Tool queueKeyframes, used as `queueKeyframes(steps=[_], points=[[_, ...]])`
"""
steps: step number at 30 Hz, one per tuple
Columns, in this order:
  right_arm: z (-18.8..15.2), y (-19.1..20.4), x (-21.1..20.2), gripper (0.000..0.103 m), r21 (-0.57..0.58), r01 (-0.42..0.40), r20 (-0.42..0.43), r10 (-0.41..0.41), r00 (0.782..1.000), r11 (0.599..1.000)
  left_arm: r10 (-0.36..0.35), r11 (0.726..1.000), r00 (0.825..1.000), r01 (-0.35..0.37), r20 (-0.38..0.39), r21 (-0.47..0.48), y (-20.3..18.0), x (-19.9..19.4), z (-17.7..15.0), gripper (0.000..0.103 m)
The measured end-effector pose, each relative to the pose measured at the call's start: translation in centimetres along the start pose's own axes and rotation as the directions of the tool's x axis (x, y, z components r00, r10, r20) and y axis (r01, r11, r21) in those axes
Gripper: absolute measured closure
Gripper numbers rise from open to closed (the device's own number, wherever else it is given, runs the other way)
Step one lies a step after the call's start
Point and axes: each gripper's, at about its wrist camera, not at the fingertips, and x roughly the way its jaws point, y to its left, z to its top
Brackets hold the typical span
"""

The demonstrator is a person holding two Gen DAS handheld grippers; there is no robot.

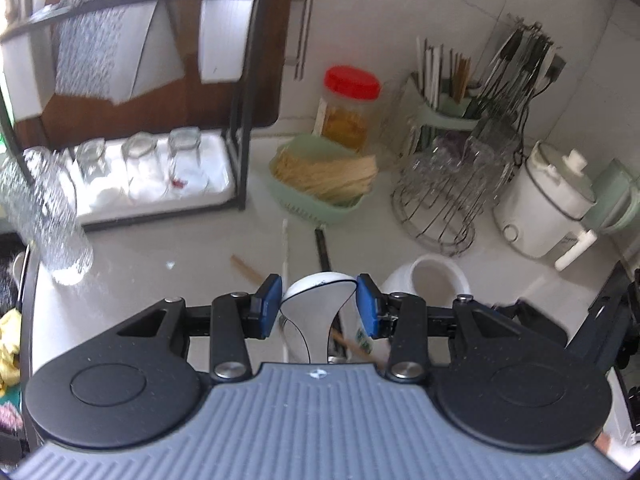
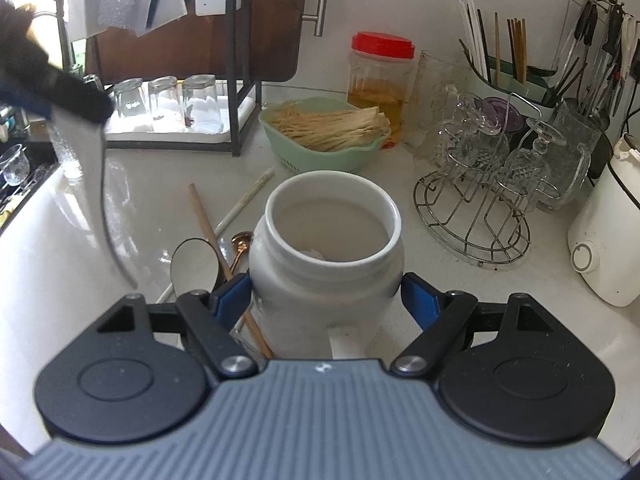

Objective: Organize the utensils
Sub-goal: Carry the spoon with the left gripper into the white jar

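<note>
Left wrist view: left gripper point(image 1: 319, 306) pinches a broad, flat-handled steel utensil point(image 1: 316, 312) between its blue pads, lifted above the pale countertop point(image 1: 160, 280). Right gripper point(image 2: 326, 300) clasps a squat white ceramic jar point(image 2: 328, 264), open-mouthed, upright on the counter.

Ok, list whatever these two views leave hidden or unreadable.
- Left wrist view: the steel utensil's lower end, behind the left gripper body.
- Right wrist view: the white jar's base and the wooden chopstick's near end, behind the right gripper.
- Left wrist view: the textured glass, blurred.
</note>
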Motion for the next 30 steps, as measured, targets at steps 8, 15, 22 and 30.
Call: queueKeyframes(steps=[8, 15, 22, 30], points=[[0.0, -0.2, -0.1, 0.019, -0.003, -0.015, -0.005, 0.014, 1.000, 1.000, -0.062, 0.998, 0.996, 0.059, 0.070, 0.037, -2.4, -1.0, 3.3, 0.057], [0.1, -0.2, -0.1, 0.020, -0.005, -0.023, -0.006, 0.023, 1.000, 1.000, -0.127, 0.990, 0.989, 0.121, 0.081, 0.075, -4.7, -0.8, 5.4, 0.057], [-0.1, -0.4, -0.2, 0.020, 0.011, -0.029, 0.001, 0.029, 1.000, 1.000, -0.184, 0.976, 0.982, 0.177, 0.046, 0.128, -7.2, 0.7, 5.9, 0.057], [-0.2, -0.4, -0.2, 0.020, 0.009, -0.033, 0.014, 0.033, 0.999, 0.999, -0.179, 0.949, 0.982, 0.190, -0.065, 0.252, -10.1, 5.1, 4.5, 0.057]])
